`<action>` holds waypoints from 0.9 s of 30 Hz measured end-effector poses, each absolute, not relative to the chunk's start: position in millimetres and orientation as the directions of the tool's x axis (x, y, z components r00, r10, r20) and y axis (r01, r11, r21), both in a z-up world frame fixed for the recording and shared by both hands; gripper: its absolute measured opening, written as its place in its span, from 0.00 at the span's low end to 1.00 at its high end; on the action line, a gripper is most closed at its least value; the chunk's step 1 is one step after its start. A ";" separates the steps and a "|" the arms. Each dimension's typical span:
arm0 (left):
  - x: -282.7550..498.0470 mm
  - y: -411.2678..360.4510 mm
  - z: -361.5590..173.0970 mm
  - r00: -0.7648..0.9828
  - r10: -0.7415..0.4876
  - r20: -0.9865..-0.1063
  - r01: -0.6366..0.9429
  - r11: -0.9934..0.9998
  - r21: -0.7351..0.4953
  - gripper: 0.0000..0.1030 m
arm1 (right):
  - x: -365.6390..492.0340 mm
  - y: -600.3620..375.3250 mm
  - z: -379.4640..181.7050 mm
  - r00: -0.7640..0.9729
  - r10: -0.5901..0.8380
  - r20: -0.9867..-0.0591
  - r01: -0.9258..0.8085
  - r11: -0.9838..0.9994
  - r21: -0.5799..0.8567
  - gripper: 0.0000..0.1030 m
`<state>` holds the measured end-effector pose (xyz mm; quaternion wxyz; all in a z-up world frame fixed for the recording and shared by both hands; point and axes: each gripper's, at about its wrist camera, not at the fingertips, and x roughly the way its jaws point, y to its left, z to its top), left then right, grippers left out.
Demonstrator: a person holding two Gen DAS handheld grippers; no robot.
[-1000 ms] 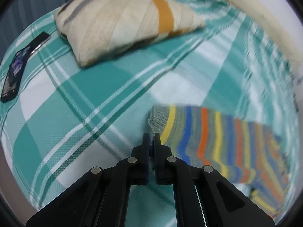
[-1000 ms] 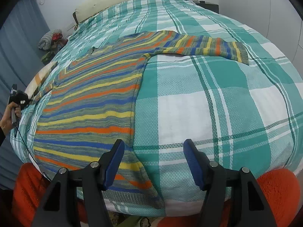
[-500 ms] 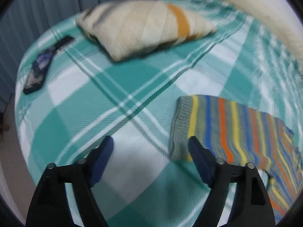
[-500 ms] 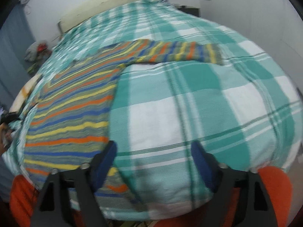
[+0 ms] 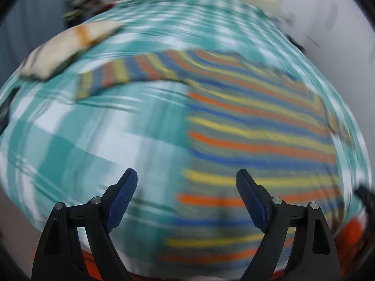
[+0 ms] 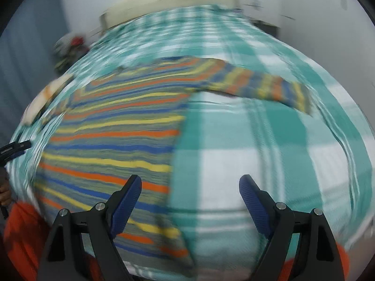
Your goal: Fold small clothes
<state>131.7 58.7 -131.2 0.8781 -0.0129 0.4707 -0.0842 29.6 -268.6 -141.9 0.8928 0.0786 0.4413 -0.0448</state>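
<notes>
A striped knit sweater (image 5: 257,126) in orange, yellow, blue and grey lies flat on the bed, sleeves spread out to each side. In the left wrist view its left sleeve (image 5: 121,75) stretches toward the pillow. In the right wrist view the sweater body (image 6: 112,135) lies at left and its other sleeve (image 6: 262,84) reaches right. My left gripper (image 5: 186,196) is open and empty above the sweater's lower left edge. My right gripper (image 6: 189,199) is open and empty above the sweater's lower right edge. Both views are blurred by motion.
The bed has a teal and white plaid cover (image 5: 70,145). A cream striped pillow (image 5: 63,46) lies at the far left. A cream headboard (image 6: 168,0) and white wall stand behind. Orange fabric (image 6: 21,234) shows below the bed's near edge.
My left gripper opened, let go of the sleeve cuff and pulled back toward the sweater's hem. My right gripper stayed open and shifted a little; the view swung.
</notes>
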 end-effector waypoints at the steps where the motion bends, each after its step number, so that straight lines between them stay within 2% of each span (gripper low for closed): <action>1: 126.7 46.9 -136.5 0.539 -0.159 -0.827 0.167 0.983 -0.079 0.86 | 35.5 -261.0 -142.5 0.602 0.006 -0.799 0.115 0.989 0.094 0.82; 5: 108.5 9.6 -171.2 0.492 -0.130 -0.861 0.252 0.968 -0.002 0.86 | 48.7 -237.0 -160.0 0.579 0.034 -0.815 0.033 0.997 0.065 0.82; 9: 94.1 3.7 -190.4 0.504 -0.110 -0.857 0.293 0.955 0.049 0.96 | 46.7 -233.6 -194.4 0.509 0.033 -0.860 0.041 0.997 0.062 0.82; 12: 89.0 5.0 -195.0 0.510 -0.112 -0.853 0.300 0.952 0.055 0.99 | 37.5 -234.1 -205.9 0.525 0.027 -0.851 0.033 0.998 0.051 0.87; 17: 89.8 7.2 -200.1 0.507 -0.126 -0.853 0.289 0.957 0.030 1.00 | 37.8 -228.3 -212.1 0.526 0.012 -0.850 0.031 0.999 0.034 0.95; 27: 87.4 7.3 -201.3 0.510 -0.125 -0.851 0.285 0.958 0.030 1.00 | 37.9 -226.8 -215.4 0.529 0.008 -0.849 0.032 0.999 0.029 0.98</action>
